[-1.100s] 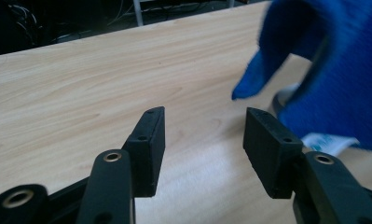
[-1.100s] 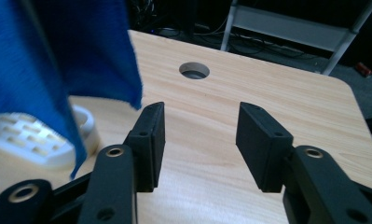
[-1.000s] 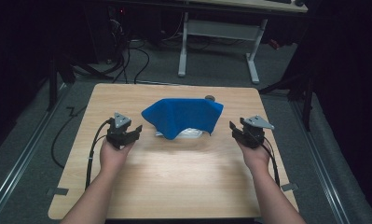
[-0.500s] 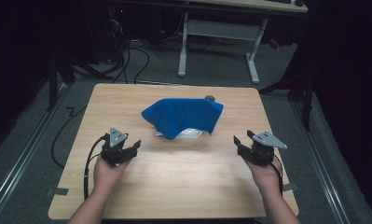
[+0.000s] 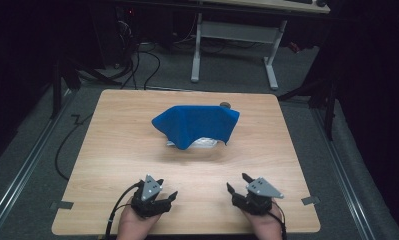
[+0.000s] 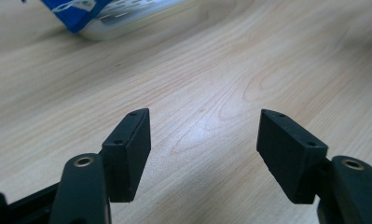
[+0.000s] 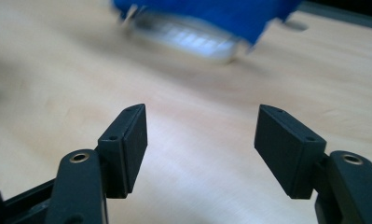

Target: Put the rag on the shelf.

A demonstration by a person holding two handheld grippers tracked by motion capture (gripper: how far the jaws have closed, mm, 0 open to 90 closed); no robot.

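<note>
1. Landmark: the cloth [image 5: 196, 124], blue, lies draped over a white slotted basket [image 5: 205, 142] at the middle of the table [image 5: 117, 150]. It hangs over the basket on all sides, with only the basket's near edge peeking out below its hem; in my judgement it sits there as a cover.
2. A small dark round object [image 5: 225, 105] sits just behind the cloth, at its far right corner; I cannot tell what it is.
3. Your left gripper [image 5: 163, 193] is well apart from the cloth, near the table's front edge, on the cloth's near-left side. Its jaws have just been opening and now stand spread wide with nothing between them; the left gripper view shows bare wood in the gap.
4. Your right gripper [image 5: 238, 183] is likewise well short of the cloth, on its near-right side. Its jaws have just been opening too, and are spread and empty.
5. Judgement: both tools point toward the cloth, one to either side of it, which suits a two-handed approach to its near corners. Neither touches it.
</note>
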